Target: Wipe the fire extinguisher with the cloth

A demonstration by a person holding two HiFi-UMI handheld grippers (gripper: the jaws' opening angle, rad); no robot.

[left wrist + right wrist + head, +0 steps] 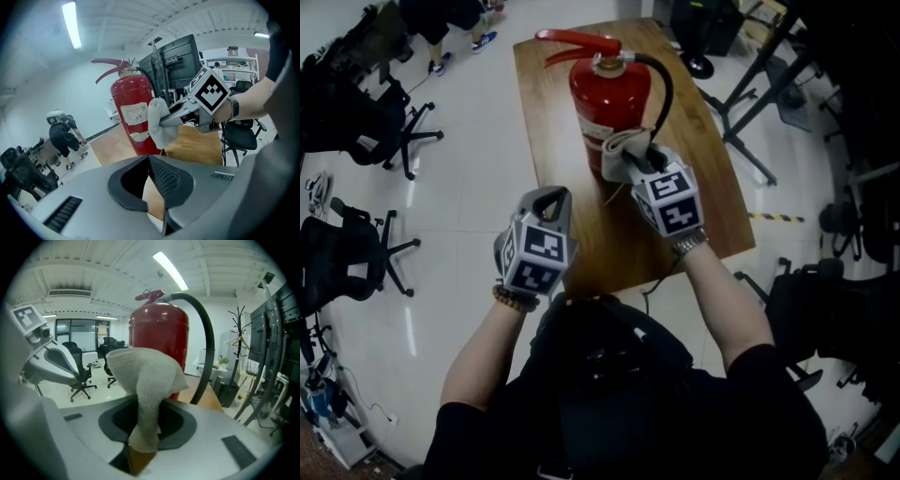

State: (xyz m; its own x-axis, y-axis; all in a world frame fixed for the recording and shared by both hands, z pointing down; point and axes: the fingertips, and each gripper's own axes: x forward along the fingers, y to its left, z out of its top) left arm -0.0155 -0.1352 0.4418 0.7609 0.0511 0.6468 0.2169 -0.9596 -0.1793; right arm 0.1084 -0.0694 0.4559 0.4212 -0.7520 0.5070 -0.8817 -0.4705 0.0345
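A red fire extinguisher (607,98) with a black hose stands upright on the wooden table (722,202). My right gripper (630,157) is shut on a pale grey cloth (622,148) and holds it against the cylinder's near side. In the right gripper view the cloth (146,380) bulges out of the jaws in front of the extinguisher (159,341). My left gripper (546,199) hovers at the table's near left edge, jaws closed with nothing in them. The left gripper view shows the extinguisher (133,115), the cloth (161,123) and the right gripper (180,114) ahead.
Black office chairs (356,253) stand on the pale floor at left. Black stands and chairs (825,309) crowd the right side. A person (63,136) stands far left in the left gripper view. A coat rack (239,333) rises at right.
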